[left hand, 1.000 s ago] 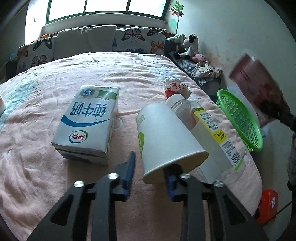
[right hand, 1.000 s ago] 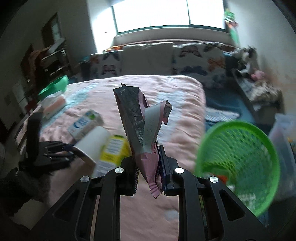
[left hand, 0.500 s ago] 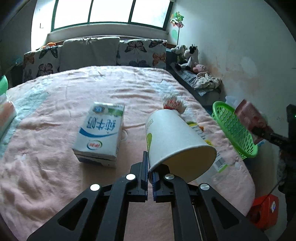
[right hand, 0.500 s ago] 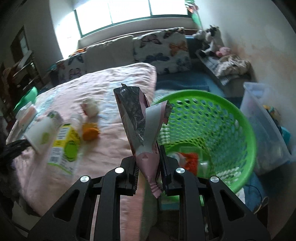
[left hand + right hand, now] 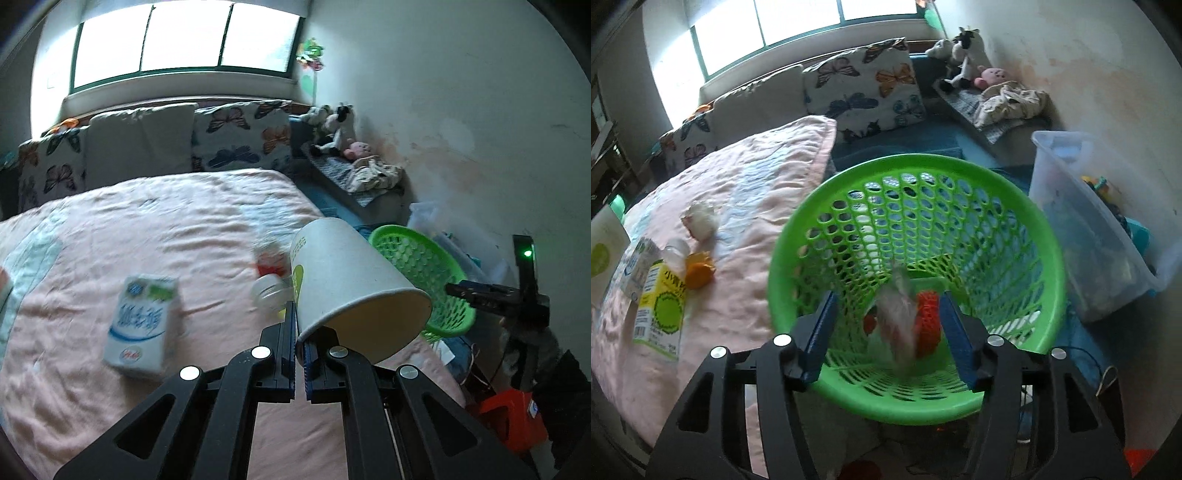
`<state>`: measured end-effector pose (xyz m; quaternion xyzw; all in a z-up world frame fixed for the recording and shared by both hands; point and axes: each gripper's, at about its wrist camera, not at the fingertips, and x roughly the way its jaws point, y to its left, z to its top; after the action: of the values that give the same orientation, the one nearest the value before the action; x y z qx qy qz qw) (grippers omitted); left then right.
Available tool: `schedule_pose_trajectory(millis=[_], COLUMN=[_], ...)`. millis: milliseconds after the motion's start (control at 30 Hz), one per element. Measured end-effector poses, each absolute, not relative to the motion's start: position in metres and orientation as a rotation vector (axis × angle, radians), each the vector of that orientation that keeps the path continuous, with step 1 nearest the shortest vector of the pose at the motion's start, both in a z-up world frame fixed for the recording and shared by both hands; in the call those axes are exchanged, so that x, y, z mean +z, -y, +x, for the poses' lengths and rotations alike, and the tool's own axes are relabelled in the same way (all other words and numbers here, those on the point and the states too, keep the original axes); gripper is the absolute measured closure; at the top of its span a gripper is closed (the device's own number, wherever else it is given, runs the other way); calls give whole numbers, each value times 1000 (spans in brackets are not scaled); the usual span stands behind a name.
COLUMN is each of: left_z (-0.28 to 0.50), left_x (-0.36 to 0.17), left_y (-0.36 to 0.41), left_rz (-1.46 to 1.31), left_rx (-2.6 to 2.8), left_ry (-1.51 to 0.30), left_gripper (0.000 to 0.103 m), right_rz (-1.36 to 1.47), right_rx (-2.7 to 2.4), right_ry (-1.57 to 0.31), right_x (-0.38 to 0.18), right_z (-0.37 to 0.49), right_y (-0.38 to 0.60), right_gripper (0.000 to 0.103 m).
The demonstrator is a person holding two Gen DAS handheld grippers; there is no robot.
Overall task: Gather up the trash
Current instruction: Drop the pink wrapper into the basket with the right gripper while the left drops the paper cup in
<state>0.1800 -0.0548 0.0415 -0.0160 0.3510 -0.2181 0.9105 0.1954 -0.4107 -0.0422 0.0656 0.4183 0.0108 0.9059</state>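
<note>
My left gripper (image 5: 300,334) is shut on the rim of a white paper cup (image 5: 351,280), lifted above the pink bed (image 5: 129,229). Below it lie a white and blue milk carton (image 5: 142,326) and a clear bottle (image 5: 267,291). My right gripper (image 5: 886,325) hangs over the green mesh basket (image 5: 964,184), its jaws opening. A blurred pink wrapper (image 5: 899,314) falls free between them into the basket, touching neither pad. The same basket (image 5: 417,258) and right gripper (image 5: 480,291) show at the right of the left wrist view.
On the bed near the basket lie a yellow-labelled bottle (image 5: 661,306), an orange cap (image 5: 698,273) and a crumpled white wad (image 5: 700,219). A clear plastic bin (image 5: 1089,221) stands right of the basket. Butterfly pillows (image 5: 240,134) line the bed's head. A red object (image 5: 511,417) sits on the floor.
The left gripper closed on the cup's rim and lifted it off the bed. The right gripper carried the pink wrapper over the basket, then opened and let it drop.
</note>
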Motion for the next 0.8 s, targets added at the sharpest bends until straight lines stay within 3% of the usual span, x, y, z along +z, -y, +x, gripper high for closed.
schedule_pose_trajectory(millis=[800], left_z=[237], left_x=[10], left_y=[241], left_rz=[136], left_rx=[-650], left_ry=[-848], left_gripper=[99], right_rz=[171], right_rx=[-2], right_ry=[-798], right_x=[-30], right_z=[135], right_y=[446], right_gripper=[36])
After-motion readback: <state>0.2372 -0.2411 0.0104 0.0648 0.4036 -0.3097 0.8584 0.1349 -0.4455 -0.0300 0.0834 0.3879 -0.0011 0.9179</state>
